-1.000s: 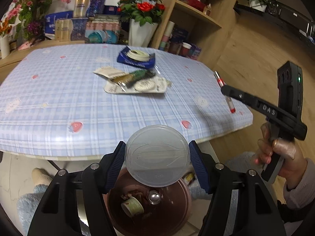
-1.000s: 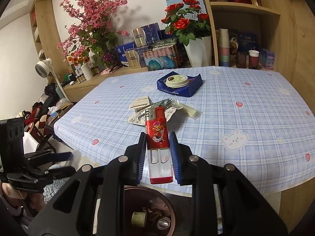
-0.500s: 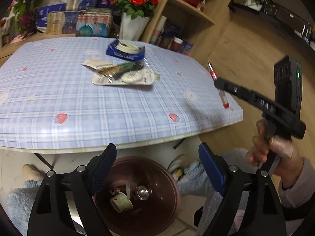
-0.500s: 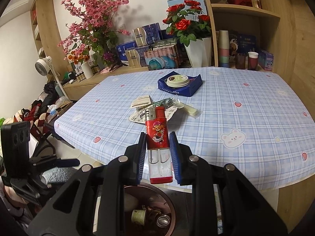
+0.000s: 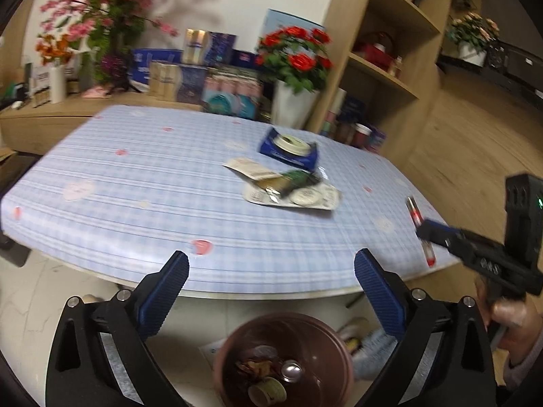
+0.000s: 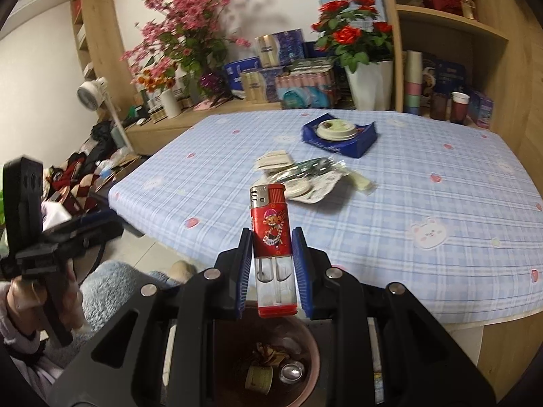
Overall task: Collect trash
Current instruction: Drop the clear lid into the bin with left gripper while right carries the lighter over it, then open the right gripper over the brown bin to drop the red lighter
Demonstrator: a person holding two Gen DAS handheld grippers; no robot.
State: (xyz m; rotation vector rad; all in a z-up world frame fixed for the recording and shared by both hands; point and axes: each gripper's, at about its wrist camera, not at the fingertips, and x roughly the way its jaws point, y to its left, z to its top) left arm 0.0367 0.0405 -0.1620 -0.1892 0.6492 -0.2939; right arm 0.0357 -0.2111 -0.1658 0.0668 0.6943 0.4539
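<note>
The red lighter (image 6: pixel 271 247) stands upright, clamped between the pads of the right tool (image 6: pixel 271 268), low in the centre of the right wrist view, directly above the brown bin (image 6: pixel 314 356) on the floor. A squeeze released here should, I judge, drop it straight in. In the left wrist view the same lighter shows at the right edge, poking out of that tool.

The left tool (image 5: pixel 271 291) has its jaws wide apart and has just been opening, with nothing between them; the bin (image 5: pixel 339 349) sits below it at bottom centre, already holding a small cup, a round metal piece and some scraps. So part of the job looks done.

Plenty is left: mid-frame on the worktop (image 5: pixel 135 183) lies a heap of wrappers (image 5: pixel 292 190), a flattened packet with a round white lid on top, and behind it a blue tray (image 5: pixel 288 147) carrying a pale lid.

The worktop wears a blue checked cloth with small pink prints. Beyond it, upper frame, are red roses in a white vase (image 5: pixel 293 108), pink blossom at upper left, stacked boxes, and wooden shelves at right. A hand grips each tool's handle at the frame edges.
</note>
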